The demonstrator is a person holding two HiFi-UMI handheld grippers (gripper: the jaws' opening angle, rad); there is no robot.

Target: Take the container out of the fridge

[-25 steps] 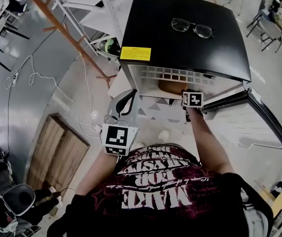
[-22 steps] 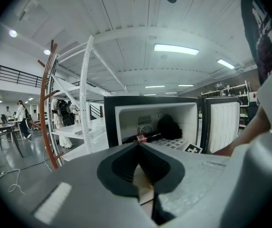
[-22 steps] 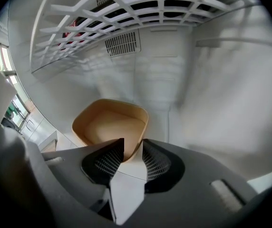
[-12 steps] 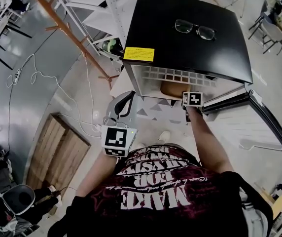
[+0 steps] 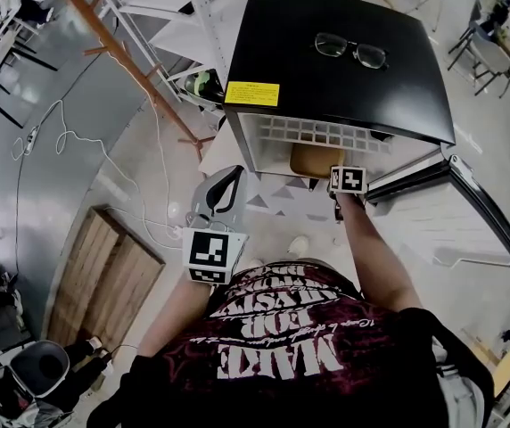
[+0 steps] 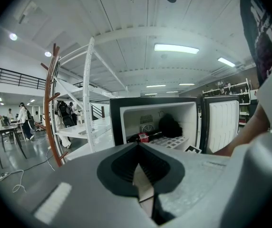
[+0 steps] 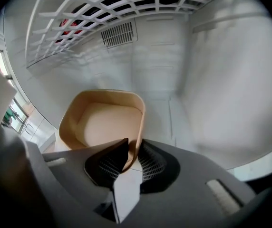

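Small black fridge (image 5: 335, 69) stands on the floor with its door (image 5: 451, 212) swung open to the right. A pair of glasses (image 5: 350, 50) lies on the fridge top, and a yellow sticker (image 5: 252, 94) sits at the top's front left corner.

The container (image 7: 102, 122) is a tan, open, empty tub with rounded corners. It sits inside the fridge on the compartment floor, under the white wire shelf (image 7: 107, 8).

Right gripper (image 7: 133, 148) reaches into the fridge, angled down. Its jaws have just been closing and now straddle the container's near rim, one pad inside the wall and one outside, clamped on it. The container's base appears to rest on the fridge floor. In the head view the container shows only as a tan patch just behind the right gripper's marker cube (image 5: 348, 179), with the person's right forearm (image 5: 375, 257) stretched toward it.

Left gripper (image 6: 138, 148) is held back at the person's left side, well apart from the fridge and pointing roughly level at it. Its jaws are together with nothing between them. Its view looks straight into the open fridge — a bottle with a red label (image 6: 143, 137) lies on the wire shelf, with a dark bundle (image 6: 169, 126) behind it; I can't tell what that is.

On the floor to the left are a wooden board (image 5: 103, 275) and a loose white cable (image 5: 68, 141).
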